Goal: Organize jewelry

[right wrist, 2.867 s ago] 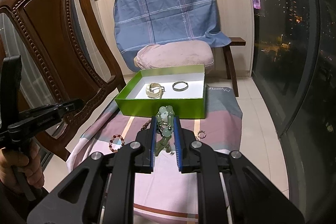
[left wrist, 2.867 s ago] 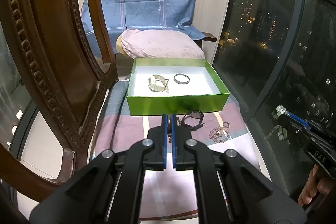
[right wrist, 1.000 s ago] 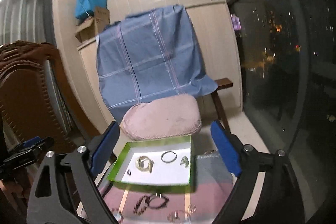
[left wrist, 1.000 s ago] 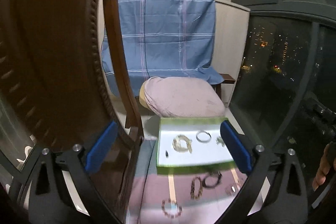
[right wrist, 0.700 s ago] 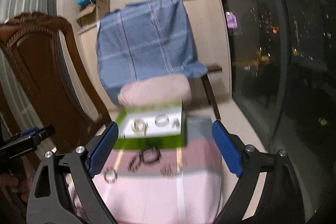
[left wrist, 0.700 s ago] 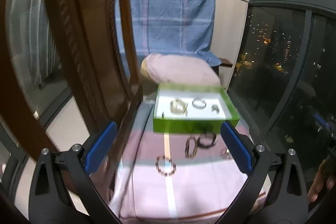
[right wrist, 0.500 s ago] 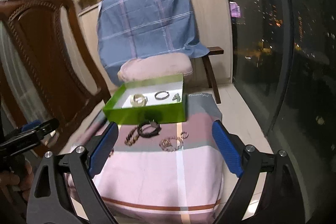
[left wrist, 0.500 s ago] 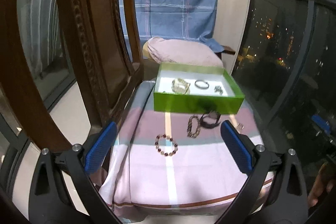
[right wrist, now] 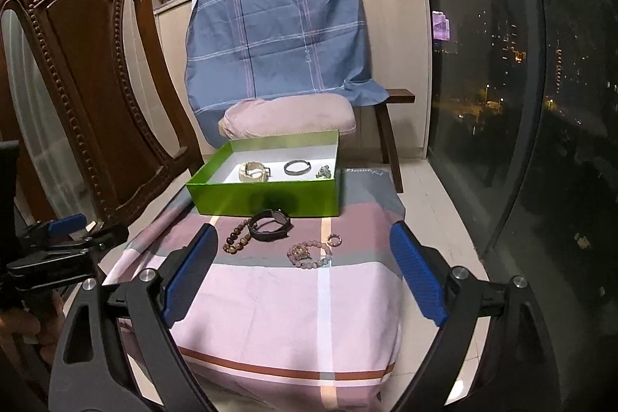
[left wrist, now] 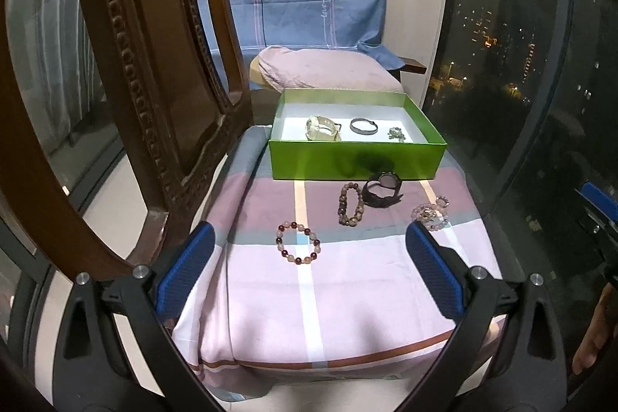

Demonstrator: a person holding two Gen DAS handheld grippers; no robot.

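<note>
A green box [left wrist: 355, 163] [right wrist: 266, 197] stands at the far end of a cloth-covered seat. Inside lie a pale watch [left wrist: 322, 129], a dark bangle [left wrist: 363, 126] and a green piece [left wrist: 396, 133]. On the cloth in front lie a black watch [left wrist: 382, 188] [right wrist: 269, 223], a brown bead bracelet [left wrist: 350, 205] [right wrist: 237, 238], a pink and red bead bracelet [left wrist: 298, 243], a pale pink bead bracelet [left wrist: 428, 217] [right wrist: 309, 253] and a small ring [right wrist: 334, 239]. My left gripper [left wrist: 309, 269] and my right gripper [right wrist: 301, 271] are both open and empty, held back above the near part of the cloth.
A carved wooden chair back [left wrist: 146, 64] [right wrist: 89, 95] stands close on the left. A pink cushion [right wrist: 287, 114] and a blue plaid cloth [right wrist: 278, 37] are behind the box. A dark window [right wrist: 521, 83] runs along the right.
Both grippers have opened; the right one let go of the green piece, which now lies in the box. Both have pulled back and tilted down, so the cloth and loose jewelry show.
</note>
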